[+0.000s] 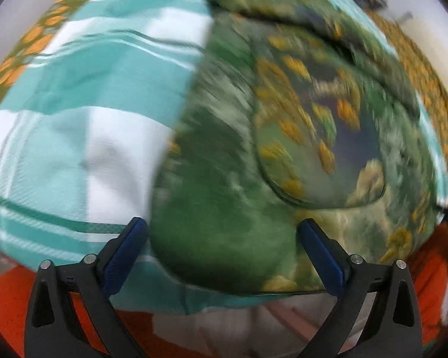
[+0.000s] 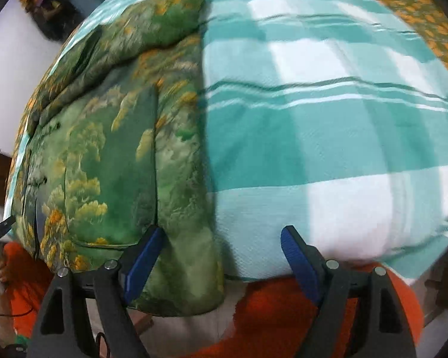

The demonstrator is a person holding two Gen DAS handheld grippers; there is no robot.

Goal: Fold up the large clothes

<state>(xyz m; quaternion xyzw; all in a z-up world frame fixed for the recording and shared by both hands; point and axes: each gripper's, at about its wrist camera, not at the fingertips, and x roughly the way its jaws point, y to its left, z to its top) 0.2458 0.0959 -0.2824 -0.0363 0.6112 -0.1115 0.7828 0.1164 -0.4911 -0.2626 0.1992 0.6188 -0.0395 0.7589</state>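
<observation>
A large green garment [image 1: 230, 155] printed with yellow and orange trees lies folded on a teal-and-white checked bed cover [image 1: 74, 125]. In the left wrist view my left gripper [image 1: 222, 229] hangs open above the garment's near edge, its blue pads apart with nothing pressed between them. The right wrist view shows the same garment [image 2: 113, 155] on the left, with a pocket seam visible, and the checked cover [image 2: 328, 149] on the right. My right gripper [image 2: 224, 238] stands open over the garment's right edge, holding nothing. Both views are blurred by motion.
An orange-clad person's legs [image 2: 283, 313] show below the bed's near edge. A green and orange patterned sheet [image 1: 30, 38] borders the cover. A dark bundle [image 2: 50, 15] lies on the pale floor beyond the bed. The other gripper's tip [image 2: 0, 229] shows at left.
</observation>
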